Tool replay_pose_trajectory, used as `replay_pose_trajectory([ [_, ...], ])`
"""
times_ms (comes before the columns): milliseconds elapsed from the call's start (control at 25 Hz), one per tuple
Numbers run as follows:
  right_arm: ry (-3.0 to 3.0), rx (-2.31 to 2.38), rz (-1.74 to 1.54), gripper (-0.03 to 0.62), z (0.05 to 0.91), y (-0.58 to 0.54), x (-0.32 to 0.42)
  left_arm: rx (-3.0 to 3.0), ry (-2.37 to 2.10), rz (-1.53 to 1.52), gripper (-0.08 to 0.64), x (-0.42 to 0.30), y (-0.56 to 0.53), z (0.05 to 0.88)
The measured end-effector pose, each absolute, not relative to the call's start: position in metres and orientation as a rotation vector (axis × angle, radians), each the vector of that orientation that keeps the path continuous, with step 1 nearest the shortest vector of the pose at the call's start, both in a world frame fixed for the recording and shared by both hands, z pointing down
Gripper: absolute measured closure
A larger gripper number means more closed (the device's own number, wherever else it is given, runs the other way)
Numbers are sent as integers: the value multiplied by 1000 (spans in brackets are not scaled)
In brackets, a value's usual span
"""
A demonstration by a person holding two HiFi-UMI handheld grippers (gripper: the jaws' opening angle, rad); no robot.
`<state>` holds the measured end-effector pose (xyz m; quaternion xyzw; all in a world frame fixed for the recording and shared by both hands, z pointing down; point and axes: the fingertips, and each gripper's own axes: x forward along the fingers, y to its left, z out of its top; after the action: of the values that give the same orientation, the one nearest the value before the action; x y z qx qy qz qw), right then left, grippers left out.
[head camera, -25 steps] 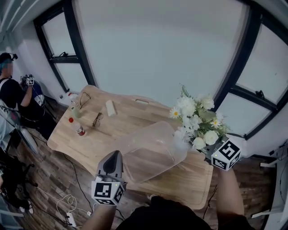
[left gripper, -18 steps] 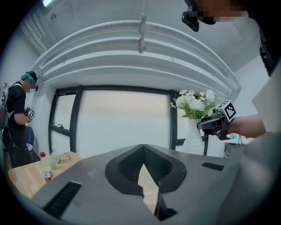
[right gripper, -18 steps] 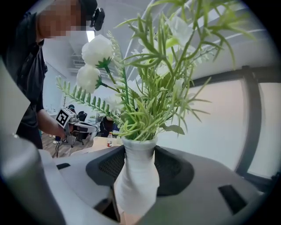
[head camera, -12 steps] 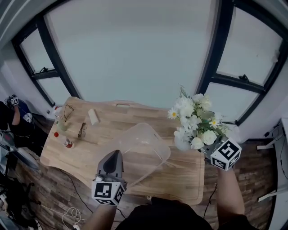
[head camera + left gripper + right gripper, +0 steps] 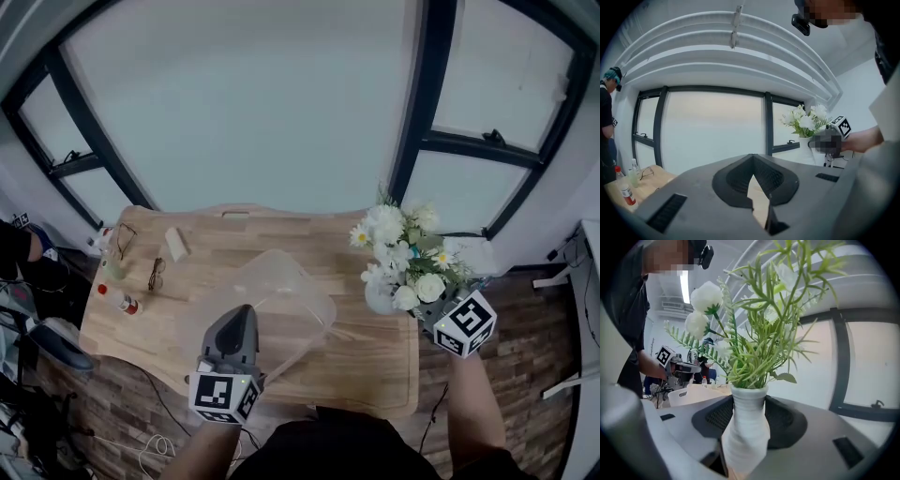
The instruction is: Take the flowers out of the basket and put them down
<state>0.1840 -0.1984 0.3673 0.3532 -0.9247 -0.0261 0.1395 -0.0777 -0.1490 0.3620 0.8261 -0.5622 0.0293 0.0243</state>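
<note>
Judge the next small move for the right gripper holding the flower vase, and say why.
Probably lower the vase straight down onto the right end of the table: the right gripper clamps it between its fingers, it hangs outside the basket, and the wood beneath looks bare.

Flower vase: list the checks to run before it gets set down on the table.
1. Grip: right gripper closed on the body of the white vase. Ok.
2. Tilt: vase about upright. Ok.
3. Clearance: flowers out of the clear basket, off to its right. Ok.
4. Landing spot: bare wood on the table near the vase. Ok.
5. Vase resting on the table: not ok, held in the air.
6. Other hand: left gripper at the basket's near rim; whether it grips it, cannot tell.
</note>
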Motion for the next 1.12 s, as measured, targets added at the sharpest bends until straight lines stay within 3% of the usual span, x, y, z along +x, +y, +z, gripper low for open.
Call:
replay_pose_trajectory([
  [1120, -2692, 1127, 116, 362, 518, -219, 190, 2337, -1868, 270, 555, -119, -158, 418],
])
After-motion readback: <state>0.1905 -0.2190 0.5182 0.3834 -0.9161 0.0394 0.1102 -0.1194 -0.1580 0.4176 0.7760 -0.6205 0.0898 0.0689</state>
